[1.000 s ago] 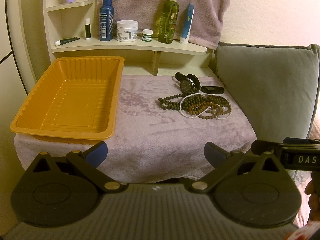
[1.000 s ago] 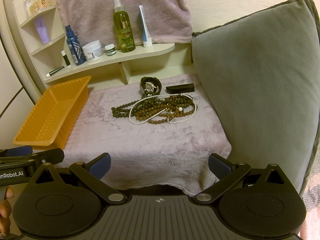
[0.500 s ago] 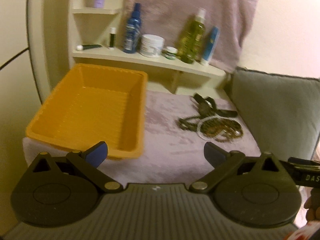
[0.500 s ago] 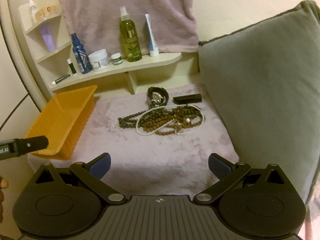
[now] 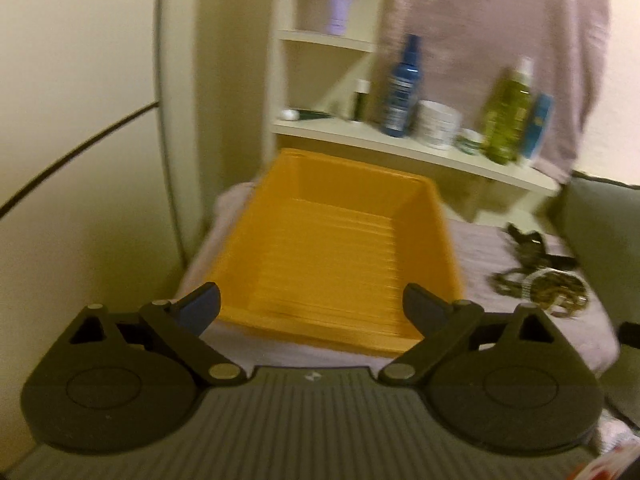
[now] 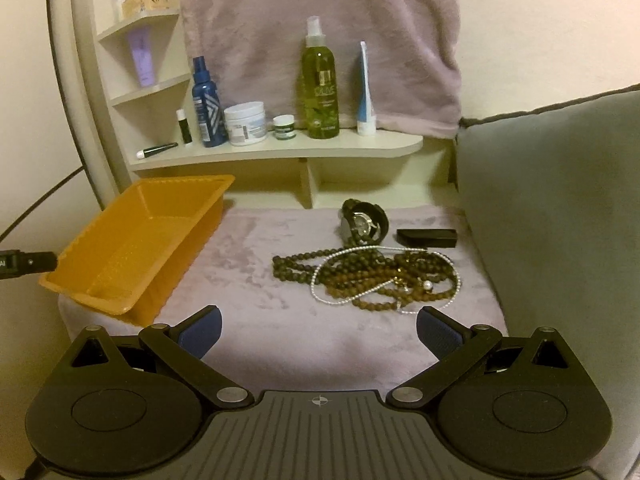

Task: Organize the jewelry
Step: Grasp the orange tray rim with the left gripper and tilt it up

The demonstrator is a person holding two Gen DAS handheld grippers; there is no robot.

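The shallow orange plastic tray [image 6: 132, 248] sits at the left edge of the mauve plush cloth [image 6: 256, 280], and nothing lies on its ribbed floor in either view. The jewelry is all outside it, well to its right on the cloth: a heap of dark and brown bead strands tangled with a white pearl-like string [image 6: 376, 276], a black-strapped wristwatch [image 6: 364, 224] just behind the heap, and a small flat black box [image 6: 426, 237] beside the watch near the grey cushion [image 6: 560, 208]. On the cream shelf [image 6: 280, 148] behind stand a blue spray bottle [image 6: 206, 108], a white jar [image 6: 245, 124], a small green-lidded pot [image 6: 284, 127], a tall green spray bottle [image 6: 319, 84] and a blue-and-white tube [image 6: 365, 92]. The left gripper [image 5: 312, 306] hangs before the tray's near rim with its blue-padded fingers [image 5: 200, 306] spread wide, its jaws having just been closing a little with nothing between them. The right gripper [image 6: 318, 334] hovers over the cloth's front edge, its fingers [image 6: 438, 336] also spread apart and empty, short of the beads. The left wrist view is smeared by motion — the beads there [image 5: 548, 288] are only a blurred dark clump, probably the same heap, and the shelf labels cannot be read. A black bar [image 6: 28, 264] at the left edge of the right wrist view is cut off by the frame — what it belongs to is unclear.
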